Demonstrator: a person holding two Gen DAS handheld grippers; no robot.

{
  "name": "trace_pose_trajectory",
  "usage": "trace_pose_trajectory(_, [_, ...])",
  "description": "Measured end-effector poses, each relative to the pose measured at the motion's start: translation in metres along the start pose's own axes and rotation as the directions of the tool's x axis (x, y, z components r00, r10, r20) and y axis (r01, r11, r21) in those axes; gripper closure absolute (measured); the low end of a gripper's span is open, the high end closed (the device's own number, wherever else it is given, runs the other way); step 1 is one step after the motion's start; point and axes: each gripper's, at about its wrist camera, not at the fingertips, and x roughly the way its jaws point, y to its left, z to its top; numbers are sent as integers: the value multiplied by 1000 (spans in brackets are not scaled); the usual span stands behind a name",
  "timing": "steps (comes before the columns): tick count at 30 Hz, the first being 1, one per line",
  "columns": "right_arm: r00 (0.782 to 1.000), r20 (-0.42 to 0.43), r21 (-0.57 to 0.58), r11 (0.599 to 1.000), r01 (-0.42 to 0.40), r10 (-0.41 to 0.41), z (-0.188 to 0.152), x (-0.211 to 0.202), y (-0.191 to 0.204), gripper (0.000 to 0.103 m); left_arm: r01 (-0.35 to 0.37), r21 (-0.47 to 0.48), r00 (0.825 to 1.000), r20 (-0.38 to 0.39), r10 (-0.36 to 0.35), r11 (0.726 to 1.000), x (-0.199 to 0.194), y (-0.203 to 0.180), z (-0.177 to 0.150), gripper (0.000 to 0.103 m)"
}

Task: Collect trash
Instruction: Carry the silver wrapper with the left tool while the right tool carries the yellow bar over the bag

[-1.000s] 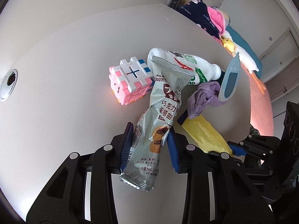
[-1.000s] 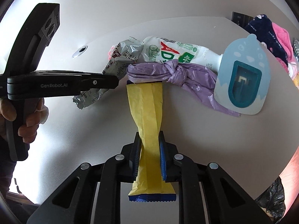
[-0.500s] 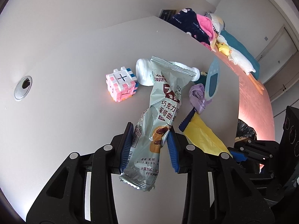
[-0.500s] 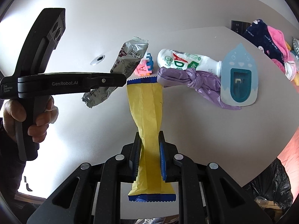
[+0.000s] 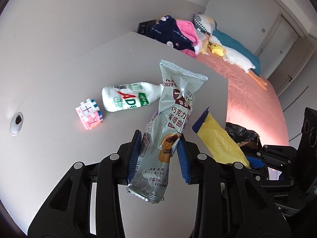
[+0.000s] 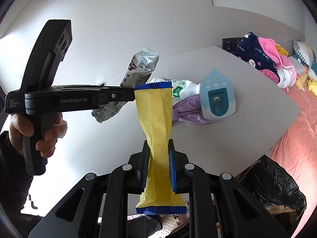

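A: Left claw?
B: Clamped on the silver snack wrapper, held above the desk; the pads pinch its lower half.
A: Right claw?
B: Narrowly closed on the yellow wrapper, upright, clear of the desk.
A: Beyond them?
B: Milk bottle on its side at 11 o'clock, pink cube beside it. Black trash bag at 4 o'clock.
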Motion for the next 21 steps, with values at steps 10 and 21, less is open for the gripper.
trace_pose_trajectory(10, [995, 31, 114, 989, 95, -99, -30, -40, -44, 84, 94, 122, 995, -46, -89, 988, 28, -68, 11, 68])
trace_pose_trajectory(21, [978, 47, 233, 954, 189, -205, -67, -80, -81, 84, 203, 235, 977, -114, -181, 950, 56, -135, 8, 68])
